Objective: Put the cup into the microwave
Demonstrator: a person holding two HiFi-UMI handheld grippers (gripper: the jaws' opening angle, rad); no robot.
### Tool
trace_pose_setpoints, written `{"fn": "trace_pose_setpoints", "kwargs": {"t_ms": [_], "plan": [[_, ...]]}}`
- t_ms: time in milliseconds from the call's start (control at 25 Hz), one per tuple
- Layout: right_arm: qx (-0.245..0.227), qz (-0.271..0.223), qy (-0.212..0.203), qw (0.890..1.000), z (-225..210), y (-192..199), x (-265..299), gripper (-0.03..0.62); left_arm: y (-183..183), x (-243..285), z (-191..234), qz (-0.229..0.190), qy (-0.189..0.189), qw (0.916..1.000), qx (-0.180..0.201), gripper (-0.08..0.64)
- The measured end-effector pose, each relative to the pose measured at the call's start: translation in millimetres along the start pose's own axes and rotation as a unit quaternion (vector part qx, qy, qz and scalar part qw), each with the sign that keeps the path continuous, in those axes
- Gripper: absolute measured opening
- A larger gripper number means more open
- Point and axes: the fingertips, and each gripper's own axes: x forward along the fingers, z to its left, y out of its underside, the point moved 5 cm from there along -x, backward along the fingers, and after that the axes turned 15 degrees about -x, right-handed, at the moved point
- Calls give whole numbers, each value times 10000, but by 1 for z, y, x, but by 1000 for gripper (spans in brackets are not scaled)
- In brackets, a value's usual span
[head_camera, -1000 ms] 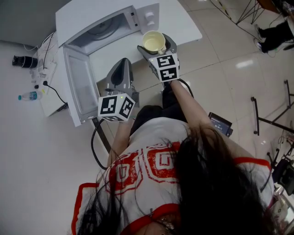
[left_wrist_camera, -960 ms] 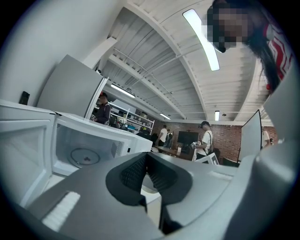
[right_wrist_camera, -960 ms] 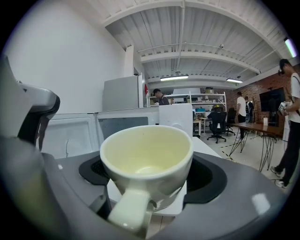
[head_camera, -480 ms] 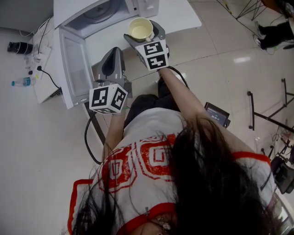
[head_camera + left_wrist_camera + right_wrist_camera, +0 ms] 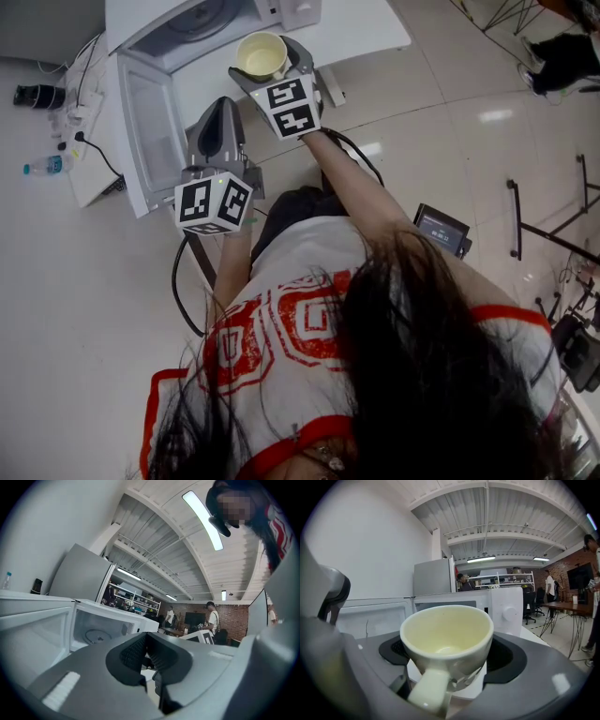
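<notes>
The cream cup (image 5: 260, 53) sits upright between the jaws of my right gripper (image 5: 266, 66), held above the white table (image 5: 367, 28), in front of the microwave (image 5: 292, 11). The microwave's door (image 5: 150, 131) hangs open to the left and its cavity (image 5: 192, 24) shows a glass turntable. In the right gripper view the cup (image 5: 447, 637) fills the middle with its handle towards the camera, and the right gripper (image 5: 450, 654) is shut on it. My left gripper (image 5: 217, 114) hovers beside the open door, shut (image 5: 146, 651) with nothing in it.
On the floor left of the table lie a power strip with cables (image 5: 80, 122), a water bottle (image 5: 45, 167) and a black object (image 5: 37, 96). A small screen device (image 5: 441, 230) and black stand legs (image 5: 553, 234) are on the right. People stand far off (image 5: 213, 618).
My right gripper has carried the cup leftwards, closer to the microwave's open front. The left gripper has kept its place beside the door.
</notes>
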Motion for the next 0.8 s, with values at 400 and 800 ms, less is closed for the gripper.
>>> {"fn": "trace_pose_setpoints", "kwargs": {"t_ms": [400,800], "plan": [[-51,42,-216,9997,16,1,24,457,-1,1,19,-21,-138,9999,2,-9],[-48,101,-486,9988,24,1,63,457,-9,11,38,-141,-306,9994,-27,-9]]}}
